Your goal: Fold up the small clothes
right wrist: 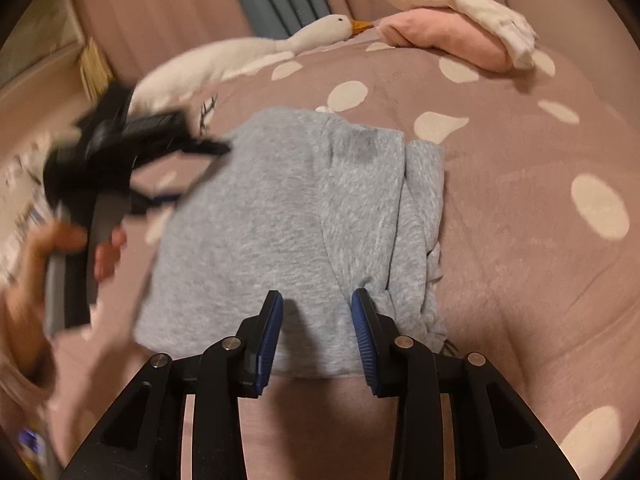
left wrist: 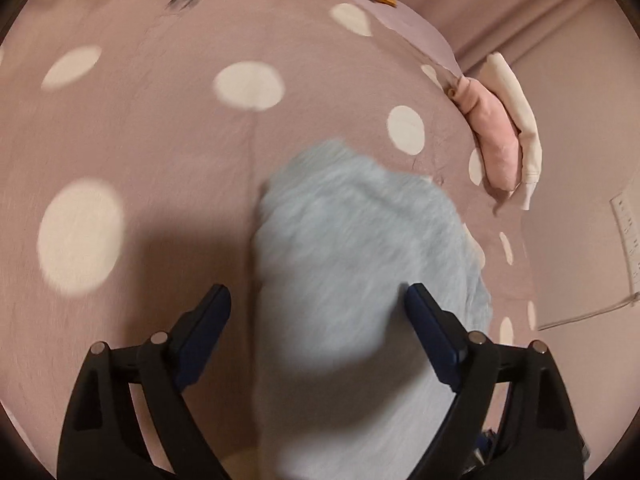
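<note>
A grey knit garment [right wrist: 280, 208] lies folded on the dotted pink bedspread [right wrist: 520, 184], with a narrower folded layer along its right side. My right gripper [right wrist: 316, 300] hovers over its near edge, its blue pads apart and gripping nothing. My left gripper [left wrist: 316, 300] stands wide open above the same grey garment [left wrist: 352, 240], which is blurred in the left wrist view. In the right wrist view the left gripper [right wrist: 218, 156] shows blurred at the garment's far left corner, held by a hand [right wrist: 60, 240].
A folded pink garment [right wrist: 448, 40] with a cream one [right wrist: 460, 4] on top lies at the bed's far edge. A white plush goose [right wrist: 240, 56] lies beside them. Pink curtains hang behind. A wall socket and cable [left wrist: 628, 232] are at the right.
</note>
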`<move>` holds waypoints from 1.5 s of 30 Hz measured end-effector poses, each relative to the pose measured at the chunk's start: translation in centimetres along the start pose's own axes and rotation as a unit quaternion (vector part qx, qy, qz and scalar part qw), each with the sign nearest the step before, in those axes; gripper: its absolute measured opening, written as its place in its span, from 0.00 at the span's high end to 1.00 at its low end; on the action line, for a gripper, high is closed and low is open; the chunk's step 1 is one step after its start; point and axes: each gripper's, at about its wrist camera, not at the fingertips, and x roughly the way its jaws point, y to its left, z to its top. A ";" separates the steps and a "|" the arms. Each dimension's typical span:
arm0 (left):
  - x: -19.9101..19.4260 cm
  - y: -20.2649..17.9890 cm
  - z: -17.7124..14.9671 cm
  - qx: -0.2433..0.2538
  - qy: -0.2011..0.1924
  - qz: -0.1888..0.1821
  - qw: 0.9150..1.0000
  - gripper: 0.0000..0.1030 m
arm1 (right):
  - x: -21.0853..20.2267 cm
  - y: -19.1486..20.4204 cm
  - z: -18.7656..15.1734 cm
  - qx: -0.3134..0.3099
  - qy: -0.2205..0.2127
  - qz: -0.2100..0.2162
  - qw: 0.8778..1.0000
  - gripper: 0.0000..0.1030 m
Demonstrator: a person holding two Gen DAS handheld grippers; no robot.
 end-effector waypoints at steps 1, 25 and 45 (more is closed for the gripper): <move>-0.5 0.8 -0.7 -0.005 0.004 -0.010 1.000 0.13 | -0.6 -0.2 0.0 0.009 -0.008 0.008 1.000 0.61; 2.4 -2.1 -4.8 0.027 0.087 -0.080 0.993 0.12 | 3.9 -6.0 3.4 0.193 0.037 0.083 0.977 0.37; 1.5 -6.4 -4.5 0.126 0.023 0.024 0.991 0.41 | 3.1 -0.4 5.4 0.031 -0.002 0.004 1.000 0.77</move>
